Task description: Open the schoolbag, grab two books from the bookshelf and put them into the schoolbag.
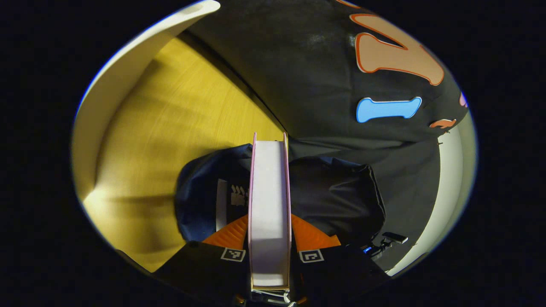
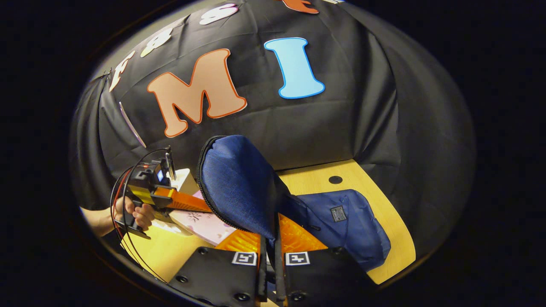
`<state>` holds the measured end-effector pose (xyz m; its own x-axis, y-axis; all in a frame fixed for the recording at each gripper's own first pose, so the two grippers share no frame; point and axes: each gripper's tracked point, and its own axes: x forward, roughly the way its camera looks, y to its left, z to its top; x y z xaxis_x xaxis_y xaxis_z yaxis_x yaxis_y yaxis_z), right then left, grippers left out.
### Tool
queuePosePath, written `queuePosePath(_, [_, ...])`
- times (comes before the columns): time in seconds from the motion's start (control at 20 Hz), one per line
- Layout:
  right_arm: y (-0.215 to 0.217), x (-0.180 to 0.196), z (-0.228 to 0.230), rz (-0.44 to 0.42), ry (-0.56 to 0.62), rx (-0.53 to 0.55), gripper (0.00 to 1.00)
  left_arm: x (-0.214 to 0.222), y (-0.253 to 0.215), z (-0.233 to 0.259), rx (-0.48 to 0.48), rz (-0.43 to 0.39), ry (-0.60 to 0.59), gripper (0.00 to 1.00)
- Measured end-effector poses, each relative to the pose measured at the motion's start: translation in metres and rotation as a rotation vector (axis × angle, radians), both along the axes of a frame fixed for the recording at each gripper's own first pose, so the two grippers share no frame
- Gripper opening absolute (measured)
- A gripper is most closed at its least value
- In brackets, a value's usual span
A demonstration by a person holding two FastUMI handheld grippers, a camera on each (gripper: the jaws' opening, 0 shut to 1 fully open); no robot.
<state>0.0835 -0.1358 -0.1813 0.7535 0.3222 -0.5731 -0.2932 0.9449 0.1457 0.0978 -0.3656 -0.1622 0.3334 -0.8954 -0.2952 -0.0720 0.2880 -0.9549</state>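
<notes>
A pink-covered book (image 1: 269,200) stands edge-on between the fingers of my left gripper (image 1: 269,232), which is shut on it just above the open mouth of the dark blue schoolbag (image 1: 337,196). Inside the bag lies another book (image 1: 221,204) with a white cover. In the right gripper view, my right gripper (image 2: 268,245) is shut on the bag's flap (image 2: 239,179) and holds it raised. The bag's body (image 2: 349,226) rests on the table to the right. A hand (image 2: 132,213) holds the left gripper (image 2: 158,187) at the left, and the pink book (image 2: 204,224) slants under the flap.
The bag sits on a yellow wooden table (image 1: 170,115) against the black cloth wall. A white shelf panel (image 1: 119,72) curves along the table's left side. The tabletop has a round hole (image 2: 335,179) behind the bag.
</notes>
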Motion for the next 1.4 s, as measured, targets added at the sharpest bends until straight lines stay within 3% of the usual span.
queuePosePath(0.2, [0.001, 0.001, 0.002, 0.001, -0.003, 0.013, 0.14, -0.005, -0.031, -0.009, -0.026, -0.010, 0.037, 0.29])
queuePosePath(0.25, [0.001, 0.001, 0.002, -0.002, -0.002, 0.018, 0.07, -0.007, -0.038, -0.010, -0.036, -0.014, 0.043, 0.31])
queuePosePath(0.45, [0.002, 0.002, 0.005, 0.000, -0.005, 0.026, 0.07, -0.009, -0.061, -0.013, -0.084, 0.016, 0.091, 0.31])
queuePosePath(0.55, [0.003, 0.002, 0.005, 0.000, -0.007, 0.033, 0.13, -0.010, -0.068, -0.016, -0.100, 0.028, 0.105, 0.31])
queuePosePath(0.6, [0.004, 0.003, 0.005, -0.001, -0.008, 0.037, 0.07, -0.010, -0.072, -0.017, -0.105, 0.031, 0.105, 0.31])
queuePosePath(0.9, [0.006, 0.007, 0.004, -0.022, -0.015, 0.041, 0.08, -0.017, -0.091, -0.027, -0.143, 0.062, 0.154, 0.29])
queuePosePath(1.1, [0.001, 0.011, 0.006, -0.033, -0.024, 0.039, 0.09, -0.024, -0.097, -0.033, -0.129, 0.037, 0.160, 0.30])
queuePosePath(1.3, [-0.002, 0.012, 0.006, -0.041, -0.026, 0.044, 0.09, -0.023, -0.097, -0.034, -0.110, 0.036, 0.158, 0.34])
queuePosePath(1.4, [-0.002, 0.011, 0.004, -0.043, -0.023, 0.040, 0.09, -0.022, -0.096, -0.041, -0.060, 0.035, 0.155, 0.45])
